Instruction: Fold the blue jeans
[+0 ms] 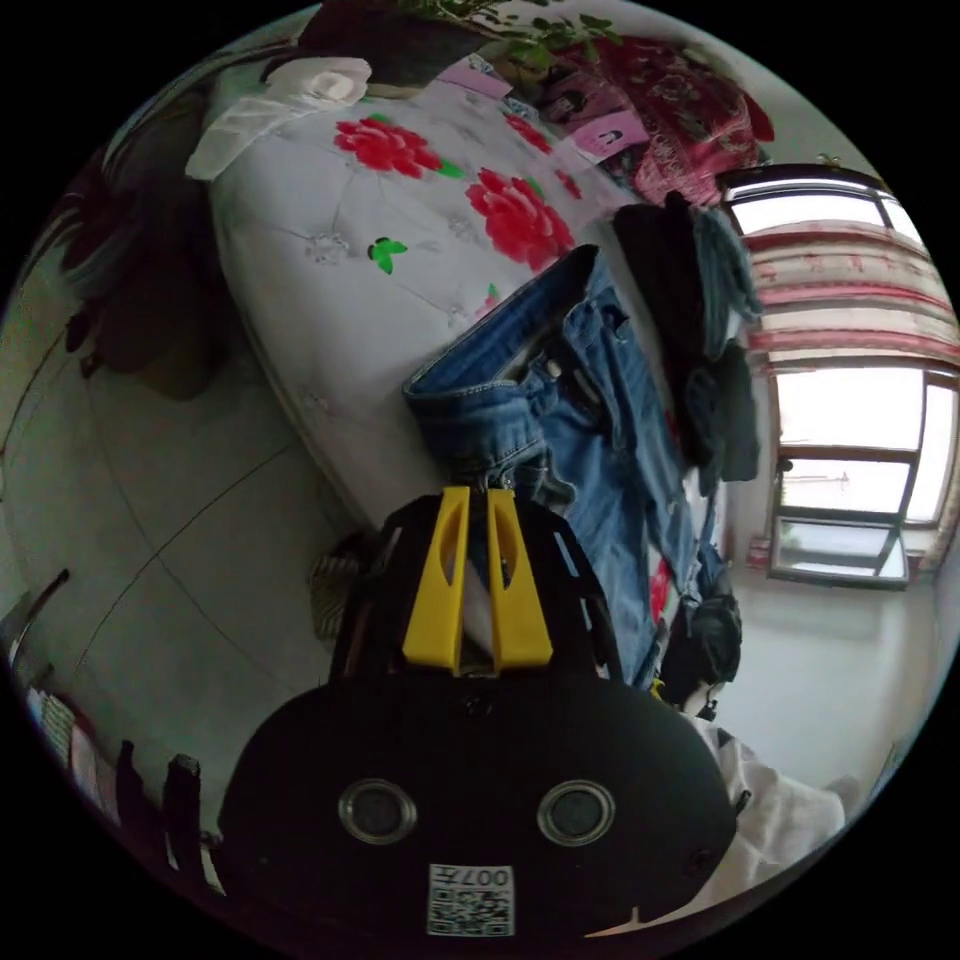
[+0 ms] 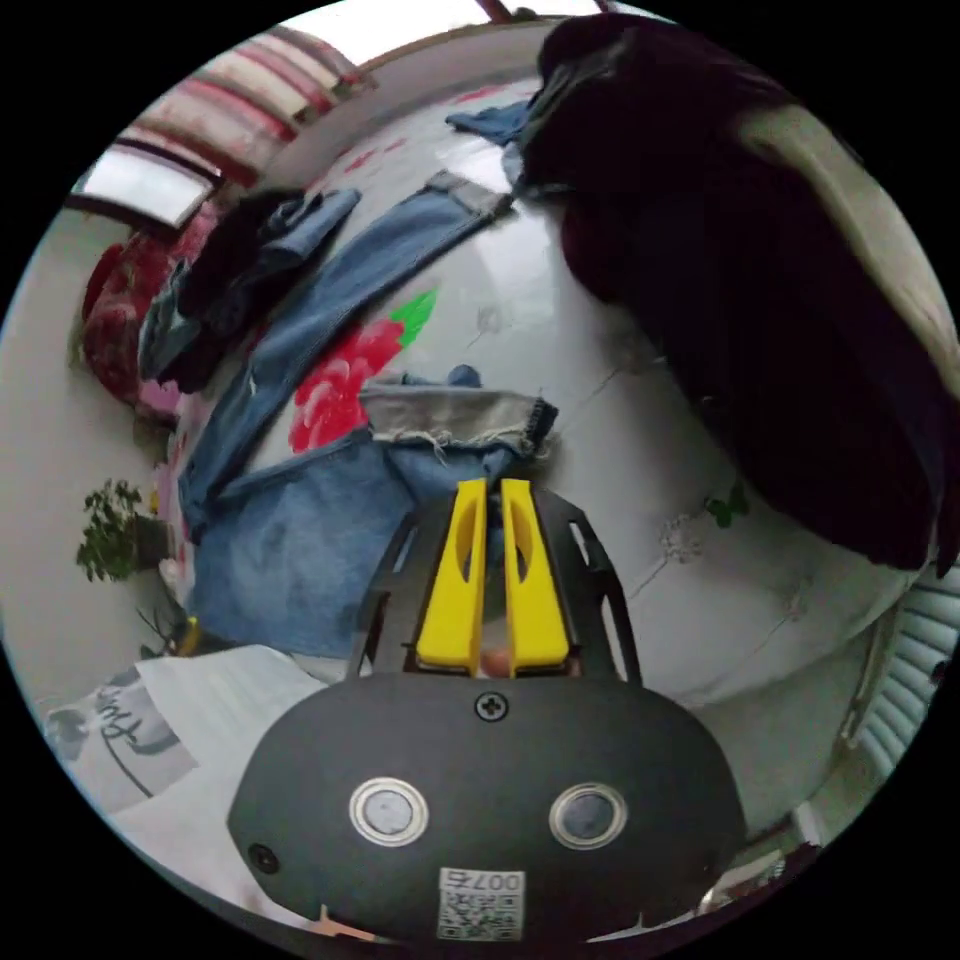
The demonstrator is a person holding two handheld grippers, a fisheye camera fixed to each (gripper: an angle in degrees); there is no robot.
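Left gripper (image 1: 478, 490) pinching the jeans (image 1: 560, 420) at the waistband, right gripper (image 2: 493, 483) clamped on a leg near its hem. Jeans on the floral bed (image 1: 330, 250), one leg doubled back. Barely started, most folding left.

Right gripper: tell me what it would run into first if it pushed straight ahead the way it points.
Probably the jeans' turned-back leg cuff, just beyond the right gripper, whose jaws look shut on denim of the blue jeans. Past it lies the white floral bedspread. Depth is uncertain.
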